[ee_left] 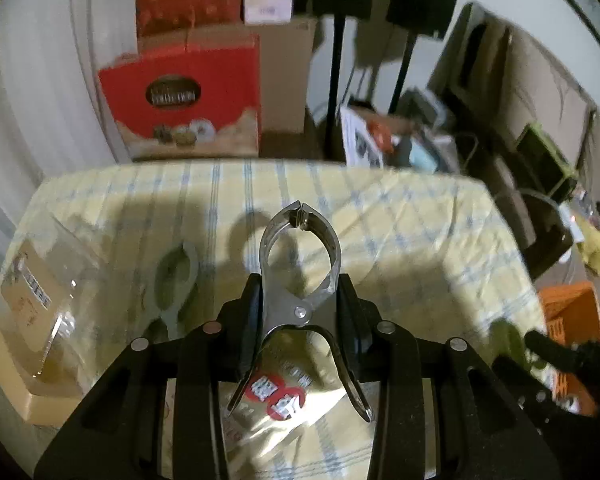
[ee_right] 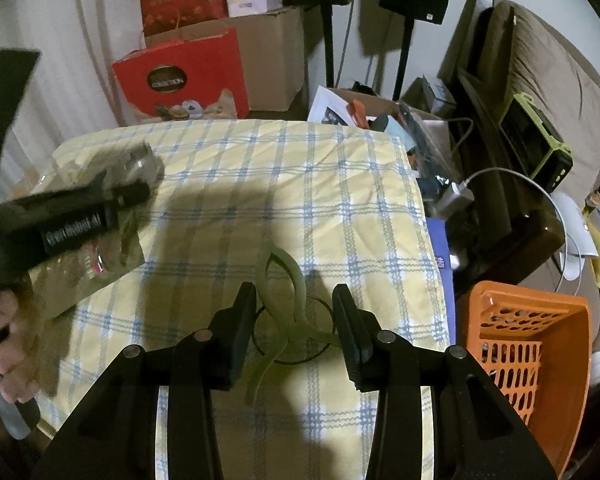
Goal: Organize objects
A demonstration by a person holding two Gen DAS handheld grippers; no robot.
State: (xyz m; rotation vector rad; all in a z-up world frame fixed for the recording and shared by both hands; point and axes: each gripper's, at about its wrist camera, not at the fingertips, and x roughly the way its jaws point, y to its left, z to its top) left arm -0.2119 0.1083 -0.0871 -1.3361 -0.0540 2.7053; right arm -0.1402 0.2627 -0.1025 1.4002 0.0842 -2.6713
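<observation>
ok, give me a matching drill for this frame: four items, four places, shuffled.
Items:
1. metal clip
2. green clip
3. orange basket
4. red gift bag

Places:
A. behind the far edge of the table
B. between the fingers of the right gripper
C. clamped in the left gripper
D. low down, off the table's right side

Pairs: 1-C, 2-B, 3-D, 4-A
</observation>
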